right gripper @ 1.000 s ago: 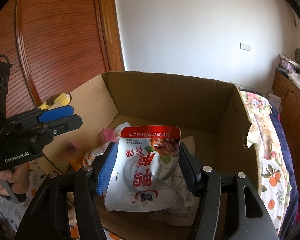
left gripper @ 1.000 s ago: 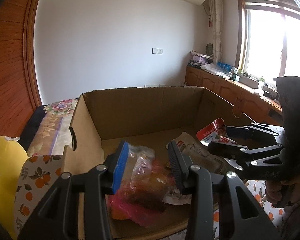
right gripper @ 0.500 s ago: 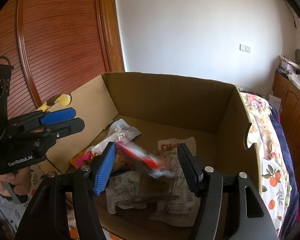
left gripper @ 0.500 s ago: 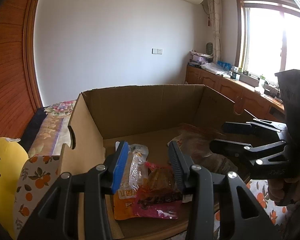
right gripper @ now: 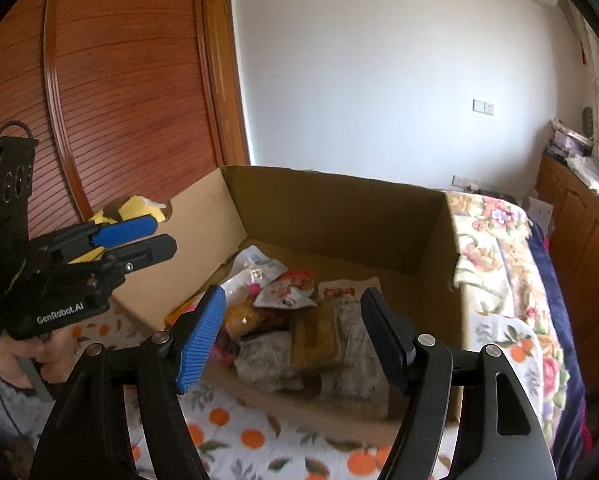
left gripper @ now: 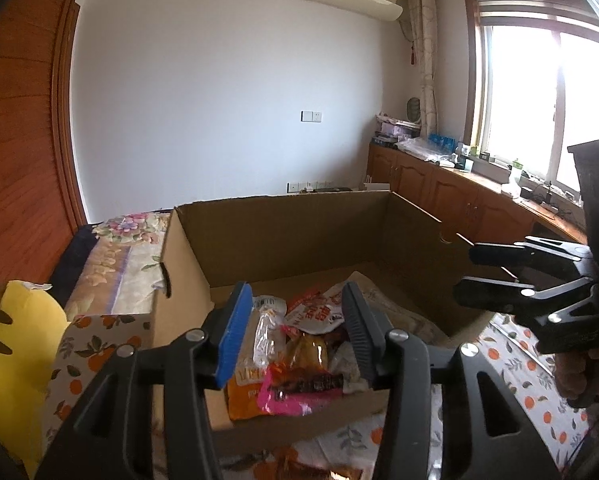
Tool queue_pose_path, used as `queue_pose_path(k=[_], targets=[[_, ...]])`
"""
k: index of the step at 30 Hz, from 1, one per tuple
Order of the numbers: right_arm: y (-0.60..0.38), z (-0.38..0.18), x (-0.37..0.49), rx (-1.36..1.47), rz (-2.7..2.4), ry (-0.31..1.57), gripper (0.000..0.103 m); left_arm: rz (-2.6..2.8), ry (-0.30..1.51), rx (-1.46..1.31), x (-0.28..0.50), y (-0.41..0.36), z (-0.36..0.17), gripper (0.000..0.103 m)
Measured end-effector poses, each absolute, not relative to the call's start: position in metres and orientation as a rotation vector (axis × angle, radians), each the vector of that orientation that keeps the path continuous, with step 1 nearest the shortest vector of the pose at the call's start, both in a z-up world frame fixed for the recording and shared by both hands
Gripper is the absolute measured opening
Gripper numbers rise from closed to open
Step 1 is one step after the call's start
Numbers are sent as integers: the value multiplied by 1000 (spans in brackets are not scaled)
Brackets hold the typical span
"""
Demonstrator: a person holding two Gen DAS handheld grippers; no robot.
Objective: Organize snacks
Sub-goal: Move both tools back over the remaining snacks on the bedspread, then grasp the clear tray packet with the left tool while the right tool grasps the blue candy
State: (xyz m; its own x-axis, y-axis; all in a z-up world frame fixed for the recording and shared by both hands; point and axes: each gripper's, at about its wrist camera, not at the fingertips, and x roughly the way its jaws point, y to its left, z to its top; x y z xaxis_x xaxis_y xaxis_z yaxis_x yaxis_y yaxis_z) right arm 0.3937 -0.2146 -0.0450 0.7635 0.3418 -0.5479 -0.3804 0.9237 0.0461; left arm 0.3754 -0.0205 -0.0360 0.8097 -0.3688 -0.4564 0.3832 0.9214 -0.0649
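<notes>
Orange-print bedspread (right gripper: 259, 440) under cardboard box (right gripper: 339, 208)

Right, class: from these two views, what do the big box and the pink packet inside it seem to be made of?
Box: corrugated cardboard, matte brown, with raw cut edges and folded corners. Pink packet: probably thin plastic film, glossy, crinkled and partly see-through; the exact material is unclear.

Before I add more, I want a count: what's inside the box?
The box holds a loose pile of snack packets. They overlap, so lower packets are hidden; no exact count.
</notes>
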Motion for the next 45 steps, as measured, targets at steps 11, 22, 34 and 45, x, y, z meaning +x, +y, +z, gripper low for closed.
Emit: queue_pose_path(k=[11,22,34,45], targets=[[-220,-53,310,-66,329,654,72,-399,578,45,316,3,-59,53],[-240,-108,244,-13,247,744,72,-446,640,67,262,-11,-89,60],[-257,-153,218,73,253,809,72,-493,738,89,242,-49,-122,62],[-246,-166,212,64,269,798,64,-503,781,124,243,-73,-135,62]])
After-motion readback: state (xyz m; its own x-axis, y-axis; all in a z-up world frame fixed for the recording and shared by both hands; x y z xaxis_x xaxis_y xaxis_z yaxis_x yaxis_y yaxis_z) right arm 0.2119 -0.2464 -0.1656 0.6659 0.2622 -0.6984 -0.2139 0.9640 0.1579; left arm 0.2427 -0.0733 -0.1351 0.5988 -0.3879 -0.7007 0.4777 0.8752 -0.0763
